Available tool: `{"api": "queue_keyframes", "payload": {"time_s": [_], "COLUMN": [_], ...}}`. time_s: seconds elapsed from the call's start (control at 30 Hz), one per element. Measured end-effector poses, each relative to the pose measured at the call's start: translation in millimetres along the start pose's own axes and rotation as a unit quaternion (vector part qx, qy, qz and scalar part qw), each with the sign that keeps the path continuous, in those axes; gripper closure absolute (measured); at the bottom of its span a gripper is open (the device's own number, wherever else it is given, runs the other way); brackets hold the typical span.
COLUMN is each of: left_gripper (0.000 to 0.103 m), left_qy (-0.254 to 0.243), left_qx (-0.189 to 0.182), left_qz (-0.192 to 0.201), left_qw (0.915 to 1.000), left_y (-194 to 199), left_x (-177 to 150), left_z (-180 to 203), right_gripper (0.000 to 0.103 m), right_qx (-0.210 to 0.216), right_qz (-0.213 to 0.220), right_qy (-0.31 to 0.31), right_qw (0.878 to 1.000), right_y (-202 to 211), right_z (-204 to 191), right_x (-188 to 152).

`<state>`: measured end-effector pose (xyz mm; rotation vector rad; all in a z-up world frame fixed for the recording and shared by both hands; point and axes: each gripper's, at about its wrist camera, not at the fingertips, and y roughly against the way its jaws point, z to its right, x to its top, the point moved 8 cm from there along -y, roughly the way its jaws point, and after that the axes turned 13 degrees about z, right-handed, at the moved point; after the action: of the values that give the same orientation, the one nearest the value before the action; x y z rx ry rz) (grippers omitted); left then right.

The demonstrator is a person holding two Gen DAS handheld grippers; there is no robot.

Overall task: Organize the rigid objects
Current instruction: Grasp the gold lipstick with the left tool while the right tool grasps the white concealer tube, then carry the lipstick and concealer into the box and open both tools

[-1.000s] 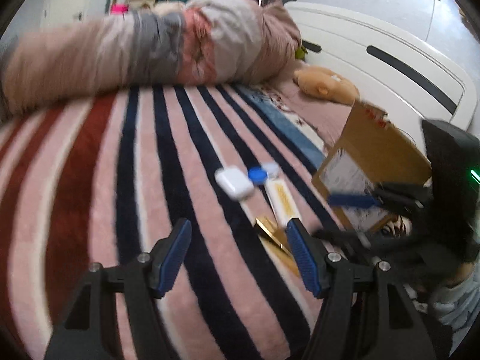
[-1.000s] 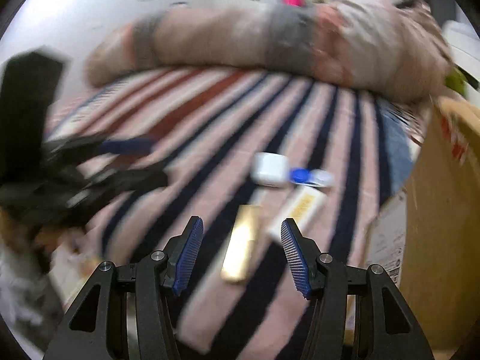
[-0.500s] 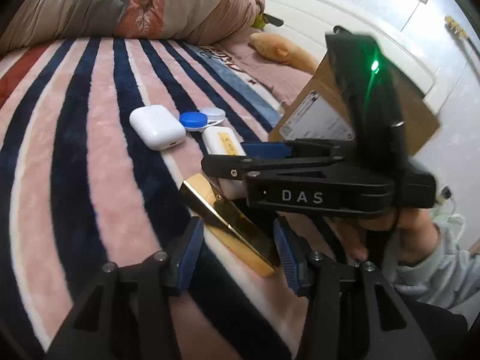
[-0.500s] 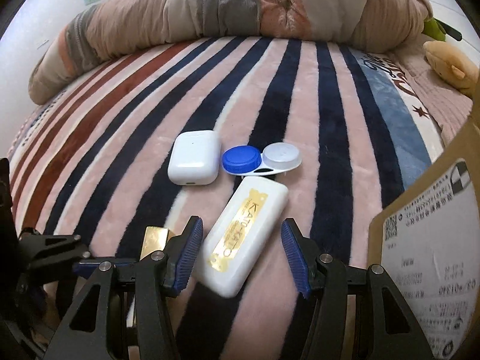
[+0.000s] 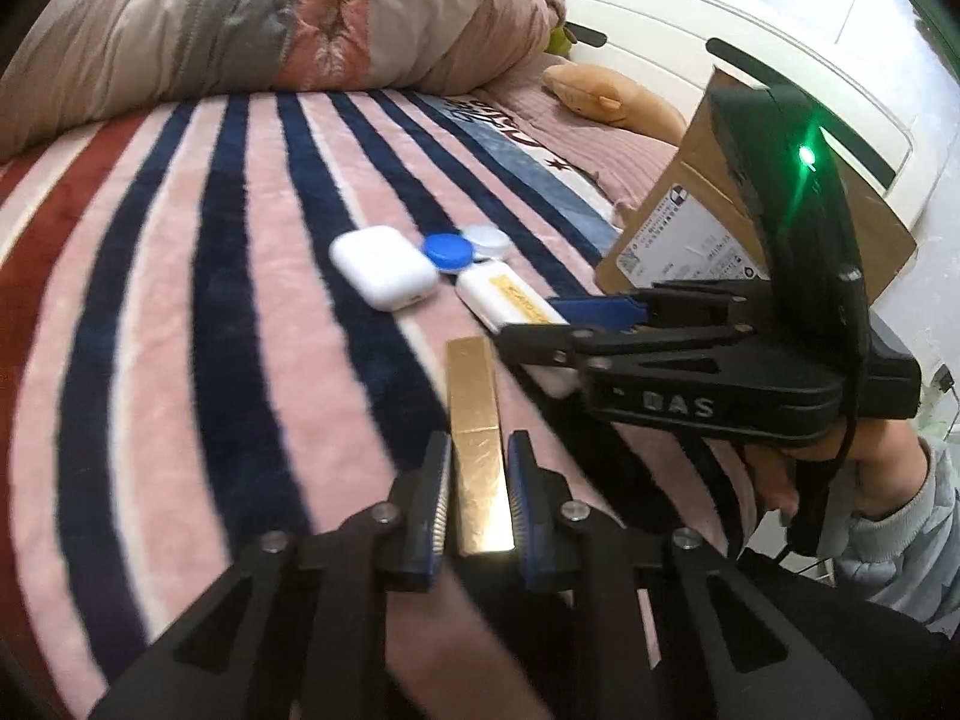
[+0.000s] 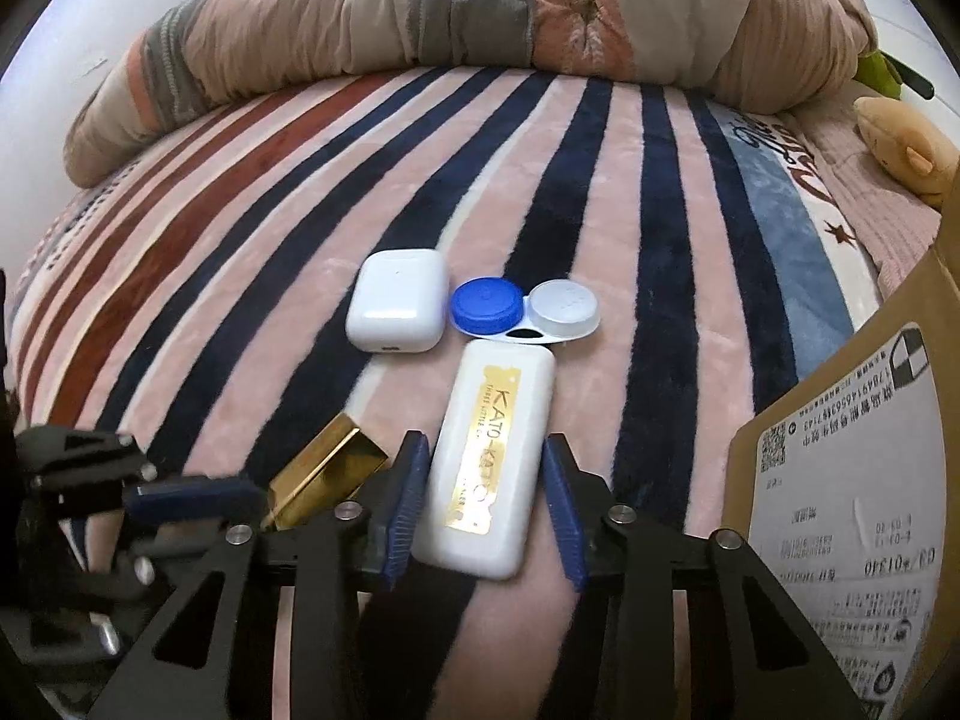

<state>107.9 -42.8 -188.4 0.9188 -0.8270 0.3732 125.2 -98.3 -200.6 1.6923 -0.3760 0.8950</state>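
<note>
On the striped blanket lie a gold bar-shaped box, a white KATO case, a white earbud case and a blue-and-clear contact lens case. My left gripper has its pads against both sides of the gold box, which also shows in the right wrist view. My right gripper is open and straddles the near end of the KATO case, with a gap on its right side. The right gripper also shows in the left wrist view.
A cardboard box with a shipping label stands at the right. A rolled quilt lies across the far side of the bed. A tan plush toy rests near the white headboard.
My left gripper closed in on the gold box, which now lines up with its fingers. My right gripper moved forward and narrowed around the KATO case.
</note>
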Motion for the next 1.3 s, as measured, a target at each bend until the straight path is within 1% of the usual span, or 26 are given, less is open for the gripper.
{"api": "queue_keyframes", "payload": {"time_s": [0.17,0.3,0.4,0.47,0.6,0.67,0.77,0.87,0.97,1.03,1.1,1.17,1.27,1.3], "left_gripper": [0.087,0.086,0.085,0.086,0.088,0.088,0.088,0.088,0.088,0.088,0.088,0.088,0.088,0.088], "left_qy": [-0.011,-0.001,0.006,-0.003,-0.010,-0.015,-0.018,-0.025,-0.041,-0.057,-0.075,-0.090,-0.121,-0.132], "left_qx": [0.020,0.017,0.030,0.039,0.050,0.057,0.069,0.081,0.091,0.093,0.090,0.086,0.075,0.063], "left_qz": [-0.001,-0.005,0.009,0.014,0.015,0.020,0.034,0.056,0.083,0.100,0.116,0.126,0.137,0.137], "left_qw": [0.9997,0.9998,0.9995,0.9991,0.9986,0.9980,0.9969,0.9948,0.9916,0.9890,0.9863,0.9842,0.9802,0.9798], "left_y": [9,-1,-14,-19,-13,-2,21,51,81,99,111,116,113,107], "left_x": [0,-4,-3,-3,-1,1,8,21,41,57,73,85,105,112], "left_z": [-11,-12,-13,-12,-11,-11,-10,-2,15,32,56,77,116,134], "right_gripper": [0.071,0.070,0.070,0.070,0.072,0.072,0.072,0.072,0.072,0.072,0.072,0.072,0.072,0.072], "right_qx": [0.023,0.011,0.004,0.003,-0.004,0.003,0.023,0.047,0.068,0.079,0.086,0.084,0.068,0.061], "right_qz": [-0.015,-0.016,-0.015,-0.014,0.000,0.007,0.029,0.060,0.091,0.119,0.147,0.174,0.210,0.219], "right_qy": [0.010,0.034,0.036,0.033,0.044,0.048,0.052,0.059,0.063,0.063,0.061,0.059,0.050,0.044], "right_qw": [1.000,0.999,0.999,0.999,0.999,0.999,0.998,0.995,0.992,0.988,0.983,0.979,0.974,0.973], "right_y": [12,15,9,5,4,10,31,65,98,126,154,181,217,227], "right_z": [-15,-21,-23,-23,-25,-30,-41,-60,-72,-73,-69,-60,-30,-17], "right_x": [-11,-17,-18,-18,-17,-16,-10,0,10,19,28,33,39,39]}}
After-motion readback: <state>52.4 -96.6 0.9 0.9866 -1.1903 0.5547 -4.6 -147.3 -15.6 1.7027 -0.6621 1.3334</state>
